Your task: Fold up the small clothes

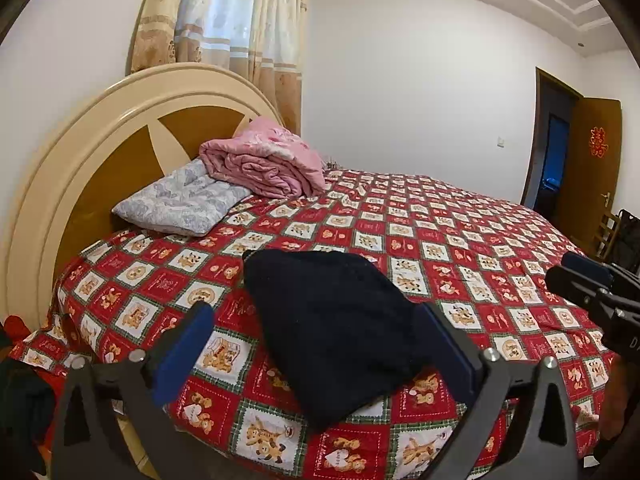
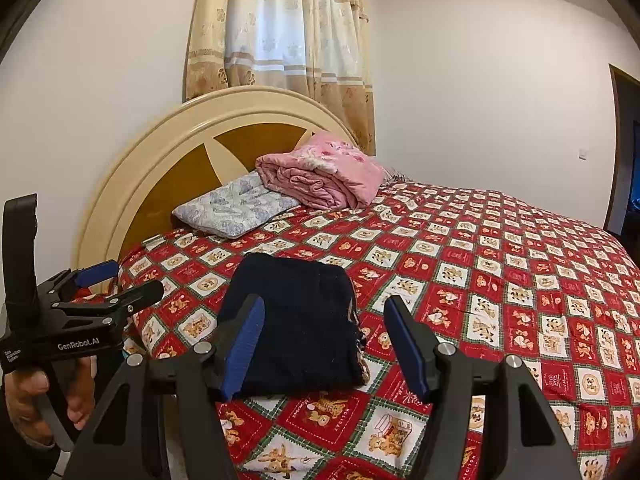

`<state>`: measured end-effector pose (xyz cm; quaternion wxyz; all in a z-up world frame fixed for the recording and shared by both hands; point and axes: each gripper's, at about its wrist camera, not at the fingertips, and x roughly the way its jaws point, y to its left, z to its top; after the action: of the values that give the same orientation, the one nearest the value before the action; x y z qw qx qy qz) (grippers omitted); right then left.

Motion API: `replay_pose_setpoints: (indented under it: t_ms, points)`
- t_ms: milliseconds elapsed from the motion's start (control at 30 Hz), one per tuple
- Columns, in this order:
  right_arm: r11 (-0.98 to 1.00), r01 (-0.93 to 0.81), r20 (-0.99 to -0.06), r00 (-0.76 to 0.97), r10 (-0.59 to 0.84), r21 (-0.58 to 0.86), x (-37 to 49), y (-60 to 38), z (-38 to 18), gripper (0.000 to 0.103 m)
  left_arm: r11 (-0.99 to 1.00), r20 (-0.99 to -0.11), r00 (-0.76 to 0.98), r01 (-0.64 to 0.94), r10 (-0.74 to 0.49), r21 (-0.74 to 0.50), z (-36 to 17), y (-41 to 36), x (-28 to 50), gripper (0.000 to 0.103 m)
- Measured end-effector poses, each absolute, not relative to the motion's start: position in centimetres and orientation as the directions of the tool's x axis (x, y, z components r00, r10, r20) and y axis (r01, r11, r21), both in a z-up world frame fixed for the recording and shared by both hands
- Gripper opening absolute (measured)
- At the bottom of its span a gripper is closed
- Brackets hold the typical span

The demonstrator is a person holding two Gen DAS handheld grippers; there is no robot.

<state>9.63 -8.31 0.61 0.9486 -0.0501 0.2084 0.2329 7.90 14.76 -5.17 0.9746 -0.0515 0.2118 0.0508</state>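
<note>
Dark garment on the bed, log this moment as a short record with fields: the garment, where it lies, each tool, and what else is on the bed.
garment: dark navy garment, folded into a compact stack
location: on the red teddy-bear bedspread, near the bed's front edge
left tool: open, holding nothing, garment ahead between its fingers
right tool: open, holding nothing, above the garment's near edge
other items: pink quilt lying partly on a grey-blue pillow, by the headboard
</note>
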Motion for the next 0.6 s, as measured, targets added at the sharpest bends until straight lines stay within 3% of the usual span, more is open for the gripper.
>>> replay_pose_setpoints:
  t_ms: [600]
  points:
    - [0.886, -0.463, -0.383, 0.819, 0.427, -0.003, 8.8, -8.4, 0.7, 0.063, 0.993, -0.409, 0.909, -0.111, 0.083, -0.045, -4.9, 14.0, 7.8, 0.103]
